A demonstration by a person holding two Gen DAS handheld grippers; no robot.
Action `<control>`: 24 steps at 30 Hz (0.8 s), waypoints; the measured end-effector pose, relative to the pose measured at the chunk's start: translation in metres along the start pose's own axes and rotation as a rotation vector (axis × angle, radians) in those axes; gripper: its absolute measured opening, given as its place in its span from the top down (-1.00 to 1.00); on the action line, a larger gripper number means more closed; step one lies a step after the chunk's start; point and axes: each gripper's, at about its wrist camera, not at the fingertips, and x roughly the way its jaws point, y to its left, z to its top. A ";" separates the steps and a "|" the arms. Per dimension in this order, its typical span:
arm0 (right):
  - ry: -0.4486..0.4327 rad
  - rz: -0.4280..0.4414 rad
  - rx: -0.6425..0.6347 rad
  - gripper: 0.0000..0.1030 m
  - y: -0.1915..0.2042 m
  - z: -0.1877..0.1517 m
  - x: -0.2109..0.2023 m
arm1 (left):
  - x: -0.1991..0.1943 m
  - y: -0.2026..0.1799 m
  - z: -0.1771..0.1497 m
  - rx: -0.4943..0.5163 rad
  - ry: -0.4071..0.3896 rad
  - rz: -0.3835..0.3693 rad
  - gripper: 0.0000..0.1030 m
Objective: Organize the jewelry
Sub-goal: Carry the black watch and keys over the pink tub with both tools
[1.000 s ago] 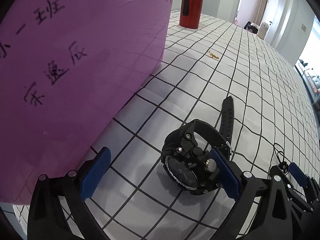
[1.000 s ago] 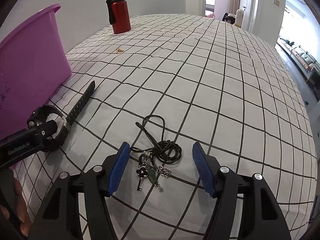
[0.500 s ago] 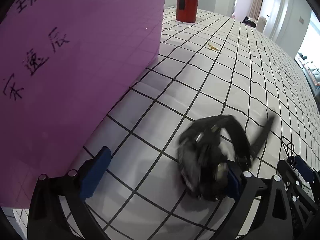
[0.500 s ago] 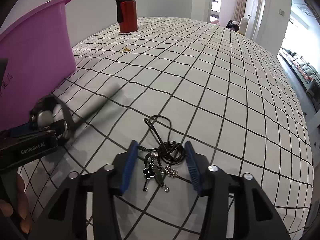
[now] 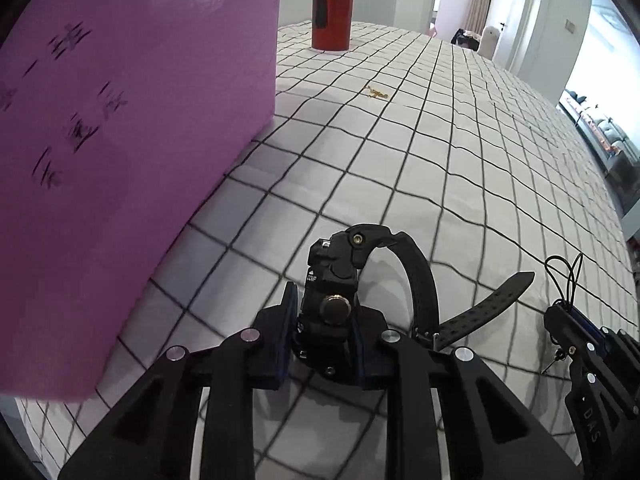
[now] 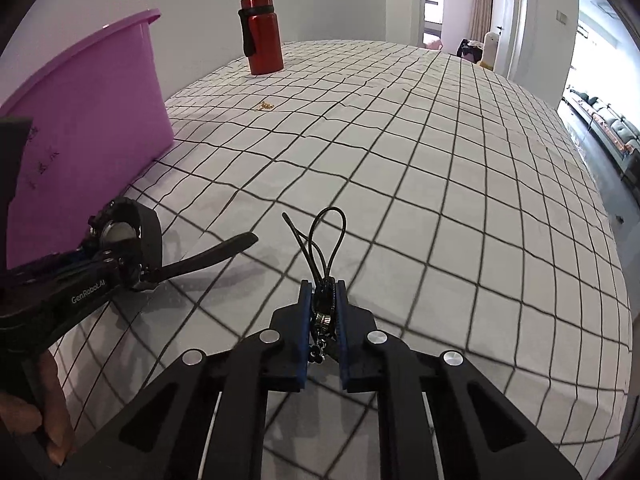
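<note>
My left gripper (image 5: 324,312) is shut on a black sports watch (image 5: 340,280), held on edge above the checked cloth, its strap (image 5: 480,312) hanging to the right. The watch (image 6: 120,232) and left gripper (image 6: 96,264) also show at the left of the right wrist view. My right gripper (image 6: 323,300) is shut on a black cord necklace (image 6: 324,240) with small charms (image 6: 320,352) dangling between the pads; its loops stick up ahead. The right gripper (image 5: 572,328) shows at the right edge of the left wrist view. A purple plastic tub (image 5: 120,140) stands close on the left.
A red bottle (image 6: 262,36) stands at the far end of the checked cloth (image 6: 440,160). A small gold piece (image 6: 266,105) lies on the cloth before it. The tub's rim (image 6: 100,36) rises above the grippers. An open doorway lies beyond.
Both grippers closed: the left on the watch, the right on the necklace. Both items have been lifted off the cloth, and the watch has turned on edge.
</note>
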 end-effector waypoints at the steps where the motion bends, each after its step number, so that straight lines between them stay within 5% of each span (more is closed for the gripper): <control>1: 0.000 0.002 0.005 0.78 -0.001 -0.003 -0.003 | -0.004 0.000 -0.004 -0.003 0.002 -0.007 0.56; 13: 0.002 0.045 0.012 0.78 -0.008 -0.035 -0.077 | -0.073 -0.015 -0.050 0.016 0.018 -0.034 0.56; 24: -0.102 0.117 -0.035 0.78 -0.002 -0.025 -0.166 | -0.185 -0.011 -0.052 -0.009 -0.090 -0.028 0.56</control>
